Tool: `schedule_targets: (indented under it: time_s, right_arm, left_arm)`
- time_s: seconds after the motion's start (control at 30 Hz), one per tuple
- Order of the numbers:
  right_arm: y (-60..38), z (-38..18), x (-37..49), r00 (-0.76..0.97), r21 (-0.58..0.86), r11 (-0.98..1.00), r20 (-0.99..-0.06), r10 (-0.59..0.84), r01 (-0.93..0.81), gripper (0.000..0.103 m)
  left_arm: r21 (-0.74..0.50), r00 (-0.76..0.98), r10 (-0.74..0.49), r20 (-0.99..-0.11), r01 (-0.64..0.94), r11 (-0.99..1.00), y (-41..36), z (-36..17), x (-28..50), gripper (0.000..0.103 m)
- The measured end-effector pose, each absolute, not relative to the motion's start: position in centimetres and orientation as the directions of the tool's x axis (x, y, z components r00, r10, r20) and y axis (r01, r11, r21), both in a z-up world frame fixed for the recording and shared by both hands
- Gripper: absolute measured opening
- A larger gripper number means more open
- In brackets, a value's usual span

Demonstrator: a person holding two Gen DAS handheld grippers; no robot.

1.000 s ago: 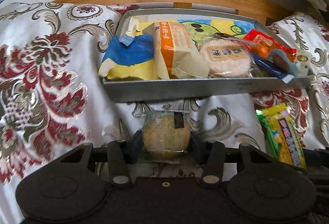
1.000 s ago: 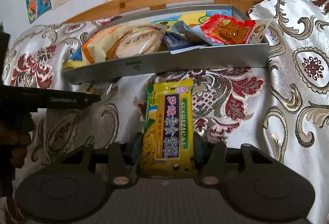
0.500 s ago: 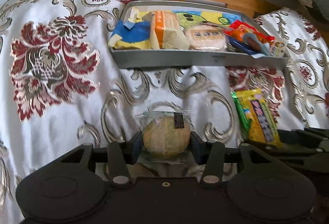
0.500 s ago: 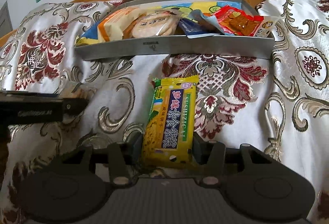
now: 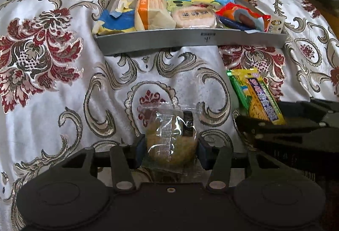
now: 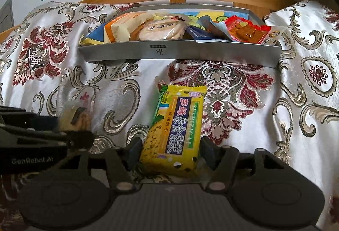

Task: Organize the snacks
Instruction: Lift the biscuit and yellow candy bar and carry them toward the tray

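Floral bedspread (image 5: 63, 103) under grey tray (image 5: 190, 39) of packed snacks: blue-yellow bag, orange-cream packet, round rice cracker (image 5: 193, 17), red packet. Left hand-held gripper (image 5: 169, 151) clamped on wrapped round cake (image 5: 171, 146), well short of tray.

Right view: same tray (image 6: 180, 52) beyond; right hand-held gripper (image 6: 169, 151) clamped on yellow biscuit pack (image 6: 175, 131).

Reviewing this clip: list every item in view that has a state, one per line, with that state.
Left gripper: shut on the clear-wrapped round cake.
Right gripper: shut on the yellow biscuit packet.
Grey metal tray: on the floral cloth, full of snacks.
Red snack pouch: lying in the tray's right end.
Round white rice-cracker pack: lying mid-tray.
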State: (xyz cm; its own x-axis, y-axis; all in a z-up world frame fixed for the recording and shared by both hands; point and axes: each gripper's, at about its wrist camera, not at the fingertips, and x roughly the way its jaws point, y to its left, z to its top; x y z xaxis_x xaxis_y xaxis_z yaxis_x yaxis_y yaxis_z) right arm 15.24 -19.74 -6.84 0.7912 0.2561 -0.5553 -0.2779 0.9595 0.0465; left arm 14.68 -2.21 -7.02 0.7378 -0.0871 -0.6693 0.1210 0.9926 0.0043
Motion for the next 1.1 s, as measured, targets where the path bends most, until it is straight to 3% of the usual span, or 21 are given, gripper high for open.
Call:
schedule_targets:
  time_s: [0.17, 0.37, 0.57, 1.1]
  right_arm:
    - [-20.0, -7.0, 15.9, 0.8, 0.054, 0.959, -0.539, 0.263, -0.278, 0.075]
    - [-20.0, -7.4, 15.8, 0.804, 0.053, 0.959, -0.533, 0.264, -0.279, 0.075]
    - [-19.6, -7.6, 15.4, 0.813, 0.031, 0.957, -0.521, 0.261, -0.288, 0.058]
    - [-18.8, -7.8, 14.5, 0.846, -0.051, 0.957, -0.483, 0.227, -0.286, 0.054]
  left_arm:
    - [0.011, 0.738, -0.082, -0.67, 0.12, 0.993, -2.4, -7.2, 14.6, 0.052]
    - [0.021, 0.738, -0.076, -0.67, 0.122, 0.992, -2.5, -7.3, 14.6, 0.052]
    - [0.035, 0.743, -0.074, -0.665, 0.129, 0.991, -2.7, -7.4, 14.7, 0.051]
    - [0.035, 0.778, -0.083, -0.623, 0.134, 0.99, -3.0, -7.0, 14.3, 0.05]
